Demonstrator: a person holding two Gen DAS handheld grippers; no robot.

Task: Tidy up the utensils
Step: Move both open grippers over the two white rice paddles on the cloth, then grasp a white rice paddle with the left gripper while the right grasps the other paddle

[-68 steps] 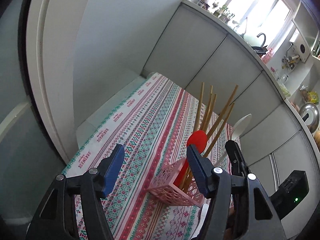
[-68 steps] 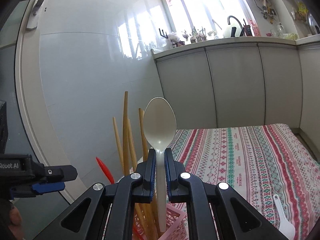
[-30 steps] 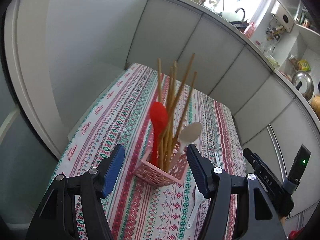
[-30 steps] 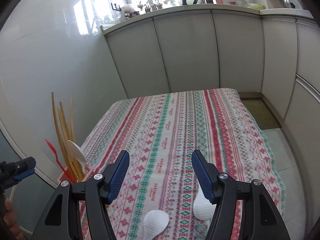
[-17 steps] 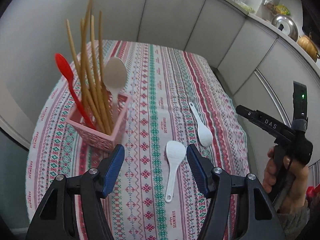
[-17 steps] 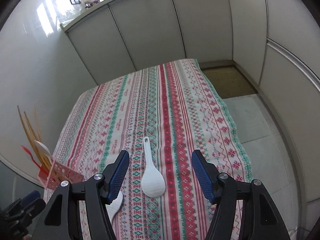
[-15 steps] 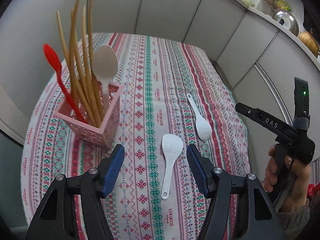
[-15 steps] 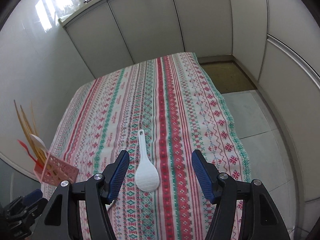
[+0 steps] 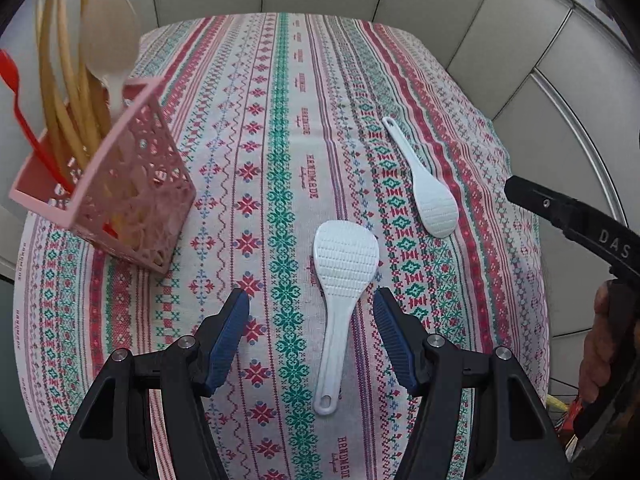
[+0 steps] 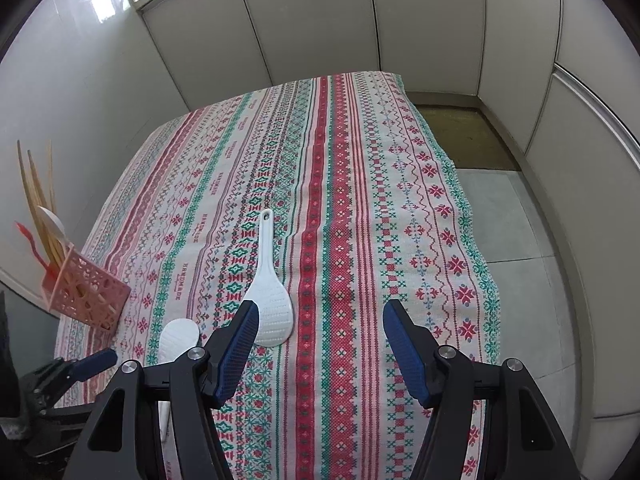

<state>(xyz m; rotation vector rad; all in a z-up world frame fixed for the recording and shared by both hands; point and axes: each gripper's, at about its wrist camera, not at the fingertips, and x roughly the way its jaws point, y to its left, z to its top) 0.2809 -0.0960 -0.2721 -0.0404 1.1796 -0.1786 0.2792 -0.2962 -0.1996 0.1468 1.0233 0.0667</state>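
Note:
Two white rice paddles lie on the patterned tablecloth. The nearer paddle runs lengthwise below my open left gripper, its handle between the blue pads without touching them. The second paddle lies farther right. A pink lattice basket at the left holds wooden chopsticks, a beige spoon and a red spoon. In the right wrist view my right gripper hangs open and empty over the cloth, with the second paddle just left of its left pad and the nearer paddle farther left.
White cabinet panels wall in the table's far side and right. A tiled floor lies beyond the table's right edge. The other gripper's black body and a hand sit at the right of the left wrist view.
Both grippers have tilted down toward the table and come closer to it. The left one swung from the basket to above the nearer paddle. The right one let go of the beige spoon, which stands in the basket.

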